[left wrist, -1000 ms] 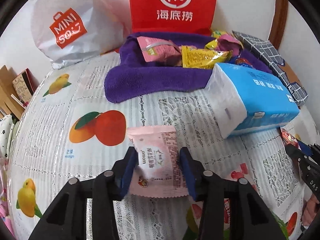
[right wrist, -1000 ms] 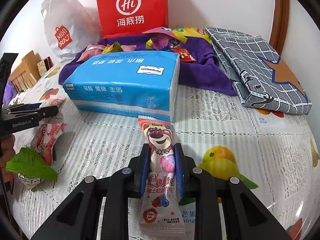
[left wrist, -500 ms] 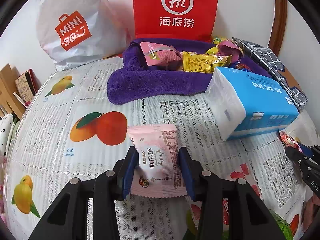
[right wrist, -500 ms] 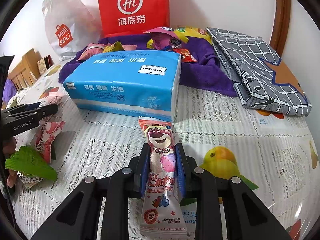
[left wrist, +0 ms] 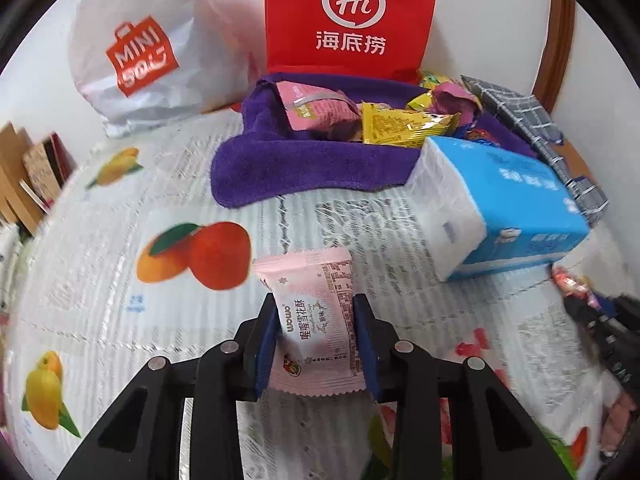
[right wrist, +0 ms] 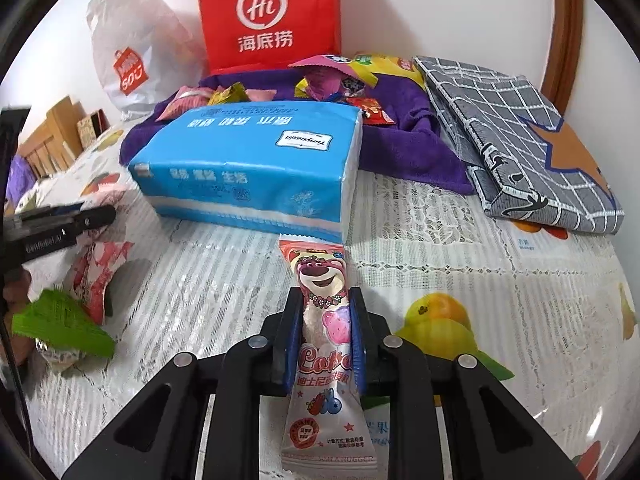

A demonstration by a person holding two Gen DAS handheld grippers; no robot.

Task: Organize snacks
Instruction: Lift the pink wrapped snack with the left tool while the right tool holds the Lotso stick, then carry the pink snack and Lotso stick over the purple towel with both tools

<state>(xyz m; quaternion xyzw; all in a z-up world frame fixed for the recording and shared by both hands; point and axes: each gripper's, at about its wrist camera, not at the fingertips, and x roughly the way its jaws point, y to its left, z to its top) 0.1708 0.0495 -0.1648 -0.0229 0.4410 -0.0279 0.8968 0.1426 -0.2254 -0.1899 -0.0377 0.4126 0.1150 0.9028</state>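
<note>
A pale pink snack packet (left wrist: 308, 280) sits upright between the blue pads of my left gripper (left wrist: 316, 308). Its jaws are closing and the pads press on both sides of the packet, just above the fruit-print tablecloth (left wrist: 120, 300). In the right wrist view a long packet with a pink bear (right wrist: 320, 272) is pinched at its middle by my right gripper (right wrist: 325, 300), which is shut on it. The packet's top end reaches towards the blue tissue pack (right wrist: 248, 160). Several snacks, among them a yellow packet (left wrist: 404, 126), lie on a purple towel (left wrist: 280, 168) at the back.
A red paper bag (left wrist: 352, 16) and a white plastic bag (left wrist: 148, 60) stand against the wall. A folded grey checked cloth (right wrist: 512, 132) lies at the right. Loose snacks, a red-white packet (right wrist: 100, 276) and a green one (right wrist: 60, 324), lie at the left.
The left jaws have drawn in against the pink packet, which now stands a little crumpled and tilted. The right jaws have tightened slightly on the bear packet. Neither hand has shifted.
</note>
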